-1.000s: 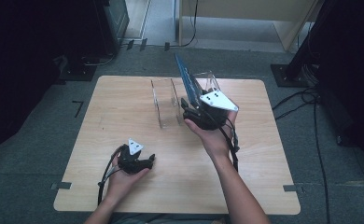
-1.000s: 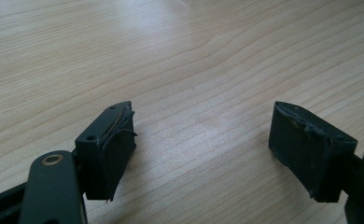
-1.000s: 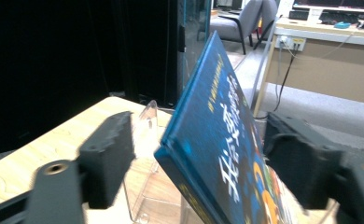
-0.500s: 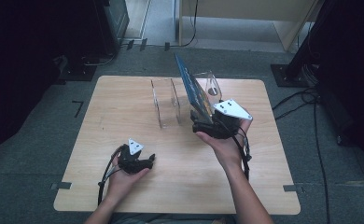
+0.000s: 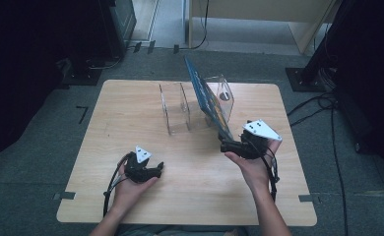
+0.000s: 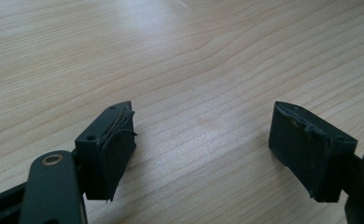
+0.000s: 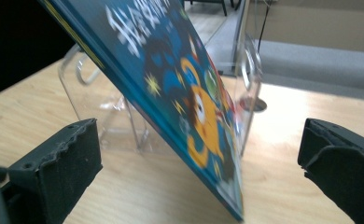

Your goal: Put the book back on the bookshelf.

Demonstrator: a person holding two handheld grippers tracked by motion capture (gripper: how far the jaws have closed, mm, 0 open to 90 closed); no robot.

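On the counter (image 5: pixel 131 123) the clear rack (image 5: pixel 180 110) props the blue book (image 5: pixel 207 98) aslant at far right, just released by the right tool (image 5: pixel 229 146), jaws newly wide; next, straightening it; left tool (image 5: pixel 153 172) rests wide, empty.

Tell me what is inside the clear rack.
The blue book leans tilted in the clear rack; its other slots look bare. The book hides the rack's base behind it.
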